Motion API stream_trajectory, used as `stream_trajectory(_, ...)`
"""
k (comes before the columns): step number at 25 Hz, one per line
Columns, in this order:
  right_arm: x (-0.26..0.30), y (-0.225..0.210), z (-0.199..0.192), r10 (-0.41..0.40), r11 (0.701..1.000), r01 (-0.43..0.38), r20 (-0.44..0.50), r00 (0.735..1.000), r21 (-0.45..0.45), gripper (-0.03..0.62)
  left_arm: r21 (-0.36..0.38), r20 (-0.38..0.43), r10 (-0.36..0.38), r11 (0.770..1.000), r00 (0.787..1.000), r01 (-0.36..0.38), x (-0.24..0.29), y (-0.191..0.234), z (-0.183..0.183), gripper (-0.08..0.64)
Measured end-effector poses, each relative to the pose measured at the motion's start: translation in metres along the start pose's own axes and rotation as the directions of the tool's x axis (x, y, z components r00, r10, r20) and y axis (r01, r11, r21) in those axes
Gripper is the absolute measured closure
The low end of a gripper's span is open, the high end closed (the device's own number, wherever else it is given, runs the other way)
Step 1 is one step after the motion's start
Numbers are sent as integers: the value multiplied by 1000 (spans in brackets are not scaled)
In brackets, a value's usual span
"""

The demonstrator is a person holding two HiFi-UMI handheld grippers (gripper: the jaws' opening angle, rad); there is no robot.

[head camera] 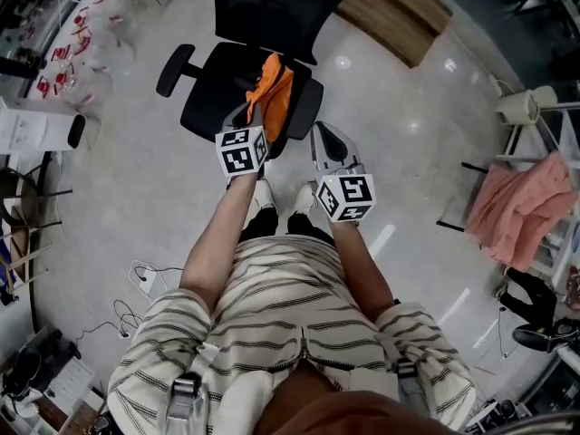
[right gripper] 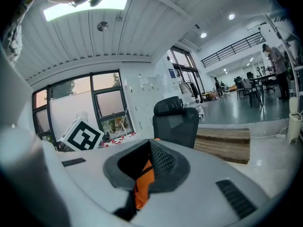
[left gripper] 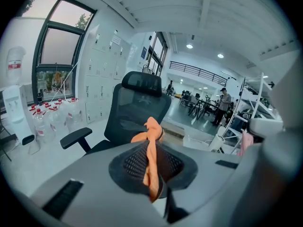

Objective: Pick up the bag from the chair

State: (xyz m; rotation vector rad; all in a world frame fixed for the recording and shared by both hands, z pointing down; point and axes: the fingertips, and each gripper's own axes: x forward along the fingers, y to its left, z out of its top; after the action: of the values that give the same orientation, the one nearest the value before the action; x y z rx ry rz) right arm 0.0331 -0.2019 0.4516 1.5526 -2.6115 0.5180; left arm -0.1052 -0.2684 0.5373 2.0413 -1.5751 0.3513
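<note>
**Thin pinch on bag over chair: slip risk**

Head view: both forearms reach forward and down, side by side, toward the black chair (head camera: 216, 93). The left tool (head camera: 261, 109) and right tool (head camera: 315, 129) meet at the orange bag (head camera: 273, 91). It sits over the seat; can't tell if it is clear of it.

Left gripper view: tool (left gripper: 152, 167) pinched tight on one twisted strip of bag (left gripper: 152, 132). Thin hold, so fabric may slide out under load.

Right gripper view: tool (right gripper: 144, 171) closed on an orange fold, low between the pads. If the hands drift apart, one hold could pull free.
</note>
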Motion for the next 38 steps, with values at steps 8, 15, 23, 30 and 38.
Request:
stream_trajectory(8, 0, 5, 14, 18, 1000, -18, 11, 1000, 0, 574, -16, 39, -17, 1000, 999, 18, -23, -7, 16, 523)
stream_trajectory(15, 6, 9, 24, 39, 999, -39, 11, 999, 4, 574, -11, 79, -33, 999, 996, 34, -37, -15, 30, 523)
stream_trajectory(23, 9, 14, 37, 51, 999, -51, 26, 998, -16, 574, 11, 124, -42, 999, 991, 41, -55, -19, 45, 525)
stream_trajectory(30, 15, 14, 42, 58, 998, -57, 33, 998, -33, 574, 13, 169, -53, 999, 984, 52, -65, -22, 57, 526)
stream_trajectory(38, 23, 18, 54, 67, 997, -64, 57, 996, -45, 574, 51, 220, -73, 997, 973, 63, -77, -28, 73, 528)
